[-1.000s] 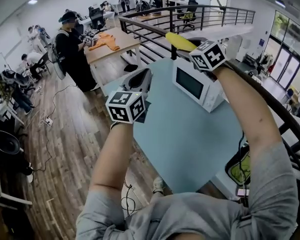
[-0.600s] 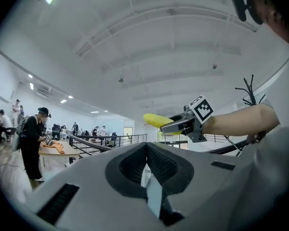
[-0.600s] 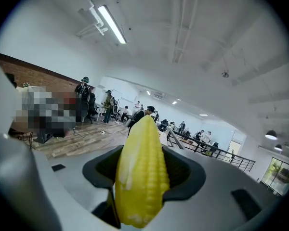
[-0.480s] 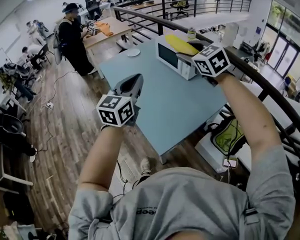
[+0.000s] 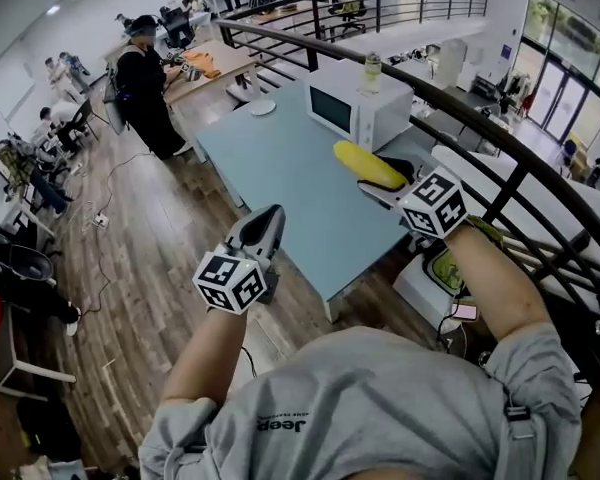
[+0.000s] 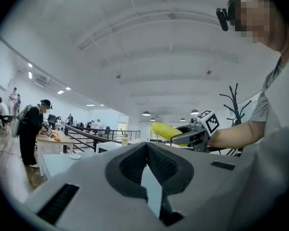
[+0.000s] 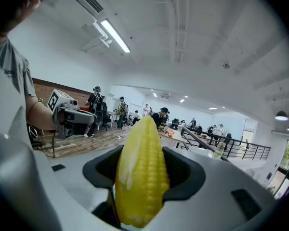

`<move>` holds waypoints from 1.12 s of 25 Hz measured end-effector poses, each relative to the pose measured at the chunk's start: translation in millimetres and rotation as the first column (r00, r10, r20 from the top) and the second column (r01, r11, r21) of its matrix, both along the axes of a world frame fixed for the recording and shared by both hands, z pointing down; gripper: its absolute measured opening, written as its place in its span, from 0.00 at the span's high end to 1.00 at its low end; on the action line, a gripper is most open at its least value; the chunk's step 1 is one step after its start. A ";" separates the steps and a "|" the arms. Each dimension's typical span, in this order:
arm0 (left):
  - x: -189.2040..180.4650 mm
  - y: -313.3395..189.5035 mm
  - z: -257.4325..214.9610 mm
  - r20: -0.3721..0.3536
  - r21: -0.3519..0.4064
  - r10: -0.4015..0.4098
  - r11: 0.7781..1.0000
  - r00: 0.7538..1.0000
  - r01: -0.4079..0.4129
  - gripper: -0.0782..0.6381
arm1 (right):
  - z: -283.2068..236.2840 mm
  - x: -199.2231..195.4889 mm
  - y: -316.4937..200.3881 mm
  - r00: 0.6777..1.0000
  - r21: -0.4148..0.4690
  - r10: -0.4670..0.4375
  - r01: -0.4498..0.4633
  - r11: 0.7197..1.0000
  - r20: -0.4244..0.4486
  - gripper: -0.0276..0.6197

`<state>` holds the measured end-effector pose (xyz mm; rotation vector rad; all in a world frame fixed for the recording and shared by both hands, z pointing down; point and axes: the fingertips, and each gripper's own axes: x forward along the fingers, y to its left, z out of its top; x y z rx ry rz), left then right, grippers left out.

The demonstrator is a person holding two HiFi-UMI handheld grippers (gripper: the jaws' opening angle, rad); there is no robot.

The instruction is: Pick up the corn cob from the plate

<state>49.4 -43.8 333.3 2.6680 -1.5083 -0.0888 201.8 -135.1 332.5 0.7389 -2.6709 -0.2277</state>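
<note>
Nearest the head camera, the person in a grey shirt (image 5: 380, 408) is reaching both bare forearms forward. The left gripper (image 5: 268, 220) is hanging over the wooden floor (image 5: 150, 238) just off the near left edge of the light blue table (image 5: 290, 183); in its own view its jaws are meeting at the tips with nothing between them. The right gripper (image 5: 380, 181) is holding out over the table's near right corner, its jaws standing wide and clamping on the corn cob (image 5: 366, 163) (the right gripper view is showing the yellow kernels filling the gap between the pads, the cob's tip sticking out past them). The cob is therefore hanging in the air, touching nothing but the gripper, and tilting up and away to the left in the head view.

Farther along the table, a white microwave (image 5: 360, 108) is sitting near the right edge with a bottle (image 5: 371, 69) standing on top of it. A small white plate (image 5: 263, 107) is lying at the table's far end, well apart from the cob. A dark railing (image 5: 500, 148) is curving along the right side. Beyond, a person in black (image 5: 143, 88) is standing at a wooden desk (image 5: 215, 68)
</note>
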 end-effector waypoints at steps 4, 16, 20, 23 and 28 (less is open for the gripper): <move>-14.7 13.5 34.0 -0.046 -0.049 0.033 0.998 0.998 -0.036 0.87 | 38.8 -1.8 22.4 0.996 -0.080 0.049 -0.043 0.996 0.070 0.56; -54.7 30.8 99.8 -0.092 -0.171 0.081 0.981 0.992 -0.095 0.87 | 115.7 -1.0 67.6 0.952 -0.333 0.218 -0.139 0.933 0.215 0.56; -52.5 28.9 102.0 -0.103 -0.172 0.091 0.979 0.990 -0.108 0.87 | 121.7 1.7 68.5 0.951 -0.342 0.229 -0.150 0.928 0.206 0.56; -53.2 27.0 105.0 -0.109 -0.177 0.093 0.978 0.990 -0.111 0.87 | 125.9 -2.0 66.9 0.953 -0.349 0.226 -0.146 0.926 0.201 0.56; -53.7 25.8 107.0 -0.108 -0.179 0.088 0.978 0.990 -0.106 0.87 | 127.2 -6.6 64.7 0.959 -0.345 0.206 -0.130 0.929 0.194 0.56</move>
